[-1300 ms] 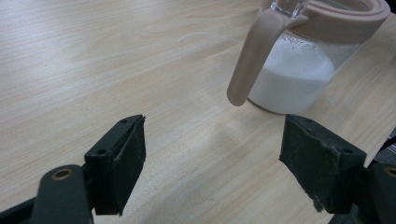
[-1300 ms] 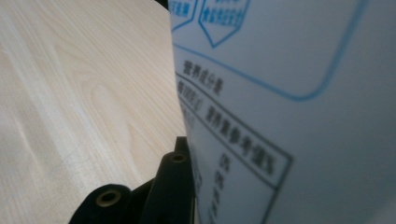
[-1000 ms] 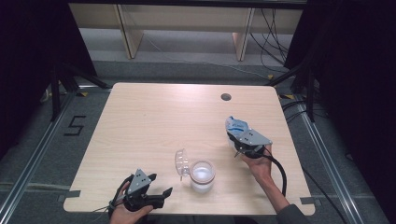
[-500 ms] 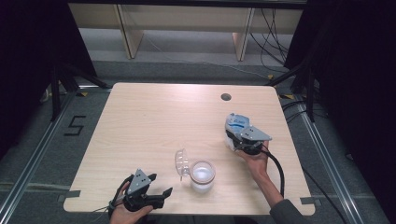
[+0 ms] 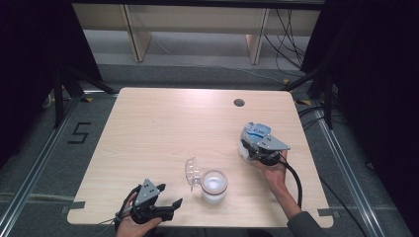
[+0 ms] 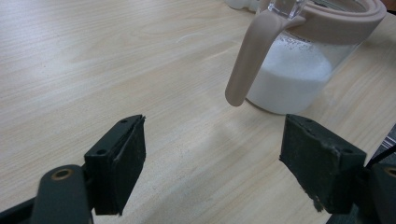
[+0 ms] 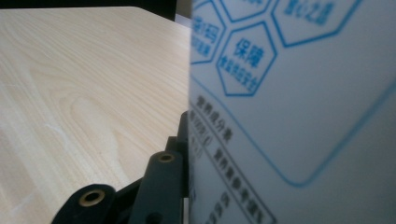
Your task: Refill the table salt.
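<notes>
A clear jar (image 5: 214, 185) with a pink rim holds white powder and stands near the table's front edge. Its clear lid (image 5: 191, 173) is swung open to the left. My left gripper (image 5: 169, 194) rests open at the front left, its jaws aimed at the jar (image 6: 299, 79) and its pink latch (image 6: 247, 60), touching neither. To the right, my right gripper (image 5: 249, 145) is shut on a white bag with blue print (image 5: 256, 131). Its jaws have just been opening with the bag (image 7: 303, 116) between them. One pad (image 7: 184, 140) still lies against the bag.
A dark round cable hole (image 5: 239, 102) sits near the table's far edge. The bare wooden tabletop (image 5: 163, 128) stretches behind the jar. A black cable (image 5: 296, 180) trails from the right gripper off the front right edge.
The right gripper and its bag have shifted only slightly. The left gripper, jar and lid are where they were.
</notes>
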`<state>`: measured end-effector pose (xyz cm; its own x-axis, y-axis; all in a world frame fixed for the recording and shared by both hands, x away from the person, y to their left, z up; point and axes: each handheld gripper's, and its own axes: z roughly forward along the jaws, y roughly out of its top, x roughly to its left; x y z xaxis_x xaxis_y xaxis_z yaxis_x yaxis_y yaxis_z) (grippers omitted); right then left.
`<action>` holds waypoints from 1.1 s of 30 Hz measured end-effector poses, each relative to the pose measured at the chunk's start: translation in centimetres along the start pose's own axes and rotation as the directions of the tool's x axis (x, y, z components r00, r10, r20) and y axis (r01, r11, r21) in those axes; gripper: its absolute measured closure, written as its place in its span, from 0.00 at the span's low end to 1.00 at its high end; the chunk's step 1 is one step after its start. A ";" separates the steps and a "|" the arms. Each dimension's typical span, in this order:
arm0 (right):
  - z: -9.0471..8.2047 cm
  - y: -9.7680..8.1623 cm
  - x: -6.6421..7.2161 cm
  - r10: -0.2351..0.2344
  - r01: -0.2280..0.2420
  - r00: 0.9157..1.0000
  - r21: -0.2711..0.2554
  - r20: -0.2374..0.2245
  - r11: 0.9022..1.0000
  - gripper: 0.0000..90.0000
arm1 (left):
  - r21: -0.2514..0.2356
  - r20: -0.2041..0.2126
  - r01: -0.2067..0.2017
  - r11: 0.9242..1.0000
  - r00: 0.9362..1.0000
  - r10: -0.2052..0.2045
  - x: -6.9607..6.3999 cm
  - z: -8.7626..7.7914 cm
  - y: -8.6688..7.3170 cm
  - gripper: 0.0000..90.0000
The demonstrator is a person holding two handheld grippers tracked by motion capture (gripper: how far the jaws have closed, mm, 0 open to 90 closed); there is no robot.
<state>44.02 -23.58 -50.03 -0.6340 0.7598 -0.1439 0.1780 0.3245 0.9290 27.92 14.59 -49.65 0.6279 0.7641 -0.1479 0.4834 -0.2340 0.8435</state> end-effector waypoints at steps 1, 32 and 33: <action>-0.2 0.0 -0.1 -0.023 0.023 1.000 -0.013 0.007 1.000 0.80 | 0.000 0.000 0.001 1.000 1.000 -0.001 0.0 0.0 0.0 0.24; -6.6 0.7 0.7 0.024 -0.025 0.999 0.041 0.043 0.999 0.36 | 0.001 -0.001 -0.002 1.000 1.000 0.002 0.0 0.0 0.0 0.24; -6.7 0.6 0.6 0.022 -0.024 0.998 0.029 0.051 0.999 0.36 | 0.002 -0.001 -0.002 1.000 1.000 0.002 0.0 0.0 0.0 0.24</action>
<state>38.65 -26.71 -47.31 -0.5905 0.7947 -0.1406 0.2143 0.3224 0.9220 27.90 14.62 -49.64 0.6283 0.7643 -0.1451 0.4830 -0.2370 0.8429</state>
